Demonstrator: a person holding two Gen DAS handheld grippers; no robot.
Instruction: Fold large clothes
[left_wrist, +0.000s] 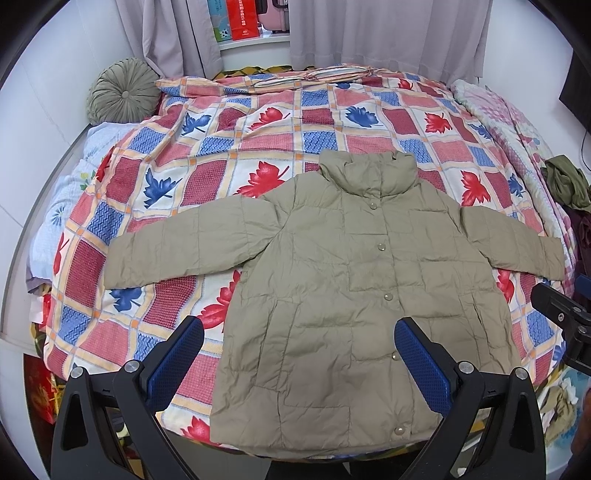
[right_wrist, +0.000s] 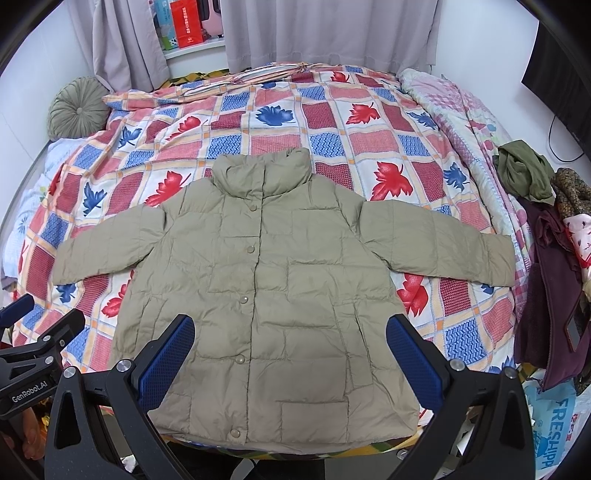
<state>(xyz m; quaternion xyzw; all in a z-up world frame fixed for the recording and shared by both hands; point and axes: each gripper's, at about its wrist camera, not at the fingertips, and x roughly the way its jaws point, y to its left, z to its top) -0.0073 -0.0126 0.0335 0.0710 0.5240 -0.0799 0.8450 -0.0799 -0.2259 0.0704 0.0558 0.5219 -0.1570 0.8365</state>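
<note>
- Left wrist view: checked leaf-print quilt (left_wrist: 258, 147) across bed; khaki quilted snap-button jacket (left_wrist: 354, 280) flat on top, sleeves spread; left gripper (left_wrist: 299, 334) gaping wide above hem, empty.
- Right wrist view: same jacket (right_wrist: 266, 280) buttoned, collar toward grey curtains (right_wrist: 325, 33); right gripper (right_wrist: 290, 332) spread wide, holding nothing.

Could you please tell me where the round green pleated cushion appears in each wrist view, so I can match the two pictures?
Left wrist view: the round green cushion sits upper left, at the bed's far left corner beside the curtain.
Right wrist view: the same cushion lies further left, near the picture's edge.
Shared landmark: the khaki jacket, spread flat on the leaf-patterned quilt, buttons up, in both views.
</note>
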